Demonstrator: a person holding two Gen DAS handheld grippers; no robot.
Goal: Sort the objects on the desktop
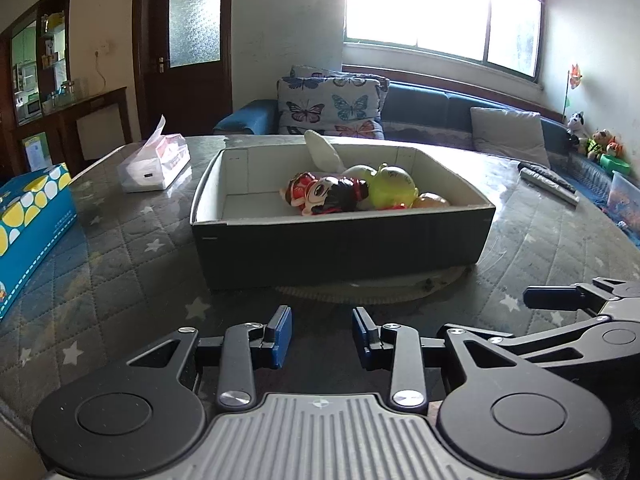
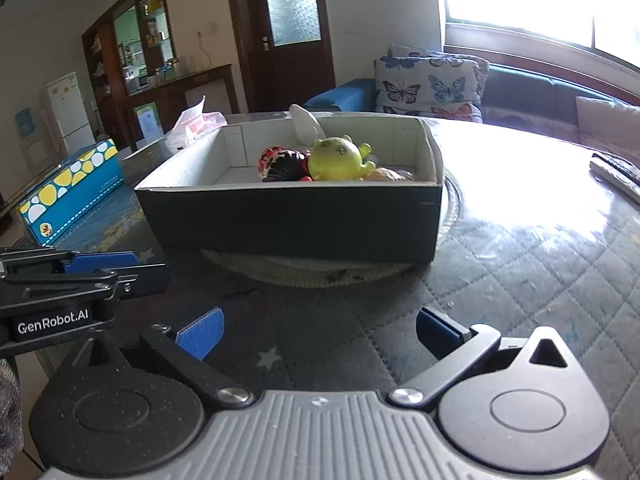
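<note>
While both grippers' fingers (image 1: 322,338) (image 2: 320,334) gape empty, the box (image 1: 340,240) wall hides the toys' (image 1: 332,196) undersides.

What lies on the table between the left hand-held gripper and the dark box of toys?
Nothing: in the left wrist view, only bare quilted table cover lies between the left hand-held gripper and the box.

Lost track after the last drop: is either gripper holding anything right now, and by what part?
Nothing is held. The left gripper and right gripper both stand open and empty over the table, short of the box.
</note>
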